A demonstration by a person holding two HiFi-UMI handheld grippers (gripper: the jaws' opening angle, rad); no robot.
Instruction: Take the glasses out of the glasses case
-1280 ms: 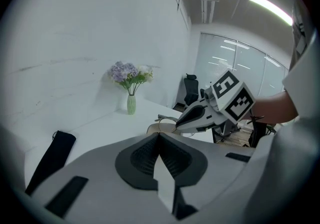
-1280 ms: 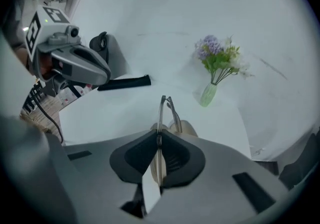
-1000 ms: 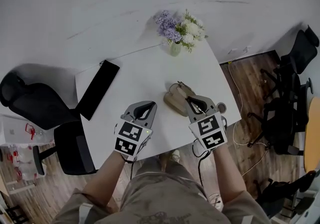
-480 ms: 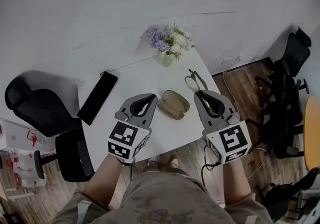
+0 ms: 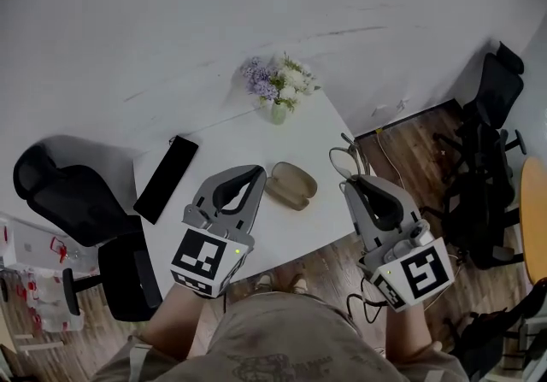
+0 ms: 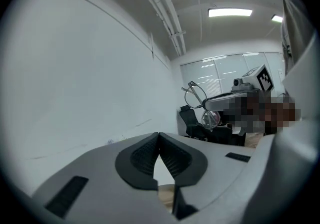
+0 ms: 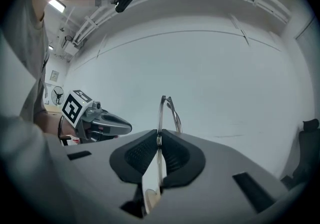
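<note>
The tan glasses case (image 5: 291, 185) lies on the white table (image 5: 224, 143), and no glasses show in it. My right gripper (image 5: 352, 183) is raised off the table's right edge and is shut on the thin metal-framed glasses (image 5: 341, 160). In the right gripper view the frame (image 7: 168, 109) stands up out of the closed pads (image 7: 172, 155) of the right gripper (image 7: 159, 139). My left gripper (image 5: 257, 173) hovers just left of the case; in its own view the left gripper (image 6: 158, 136) has its pad tips touching with nothing between them. That view also shows the glasses (image 6: 197, 101) held aloft.
A small vase of flowers (image 5: 278, 85) stands at the table's far edge. A long black flat object (image 5: 166, 178) lies at the left side. Black office chairs stand left (image 5: 68, 192) and right (image 5: 487, 149) of the table, and cables (image 5: 389, 115) run over the wooden floor.
Both grippers have risen toward the head camera. The right one has lifted the glasses out of the case and carried them right, past the table edge. The case stayed on the table.
</note>
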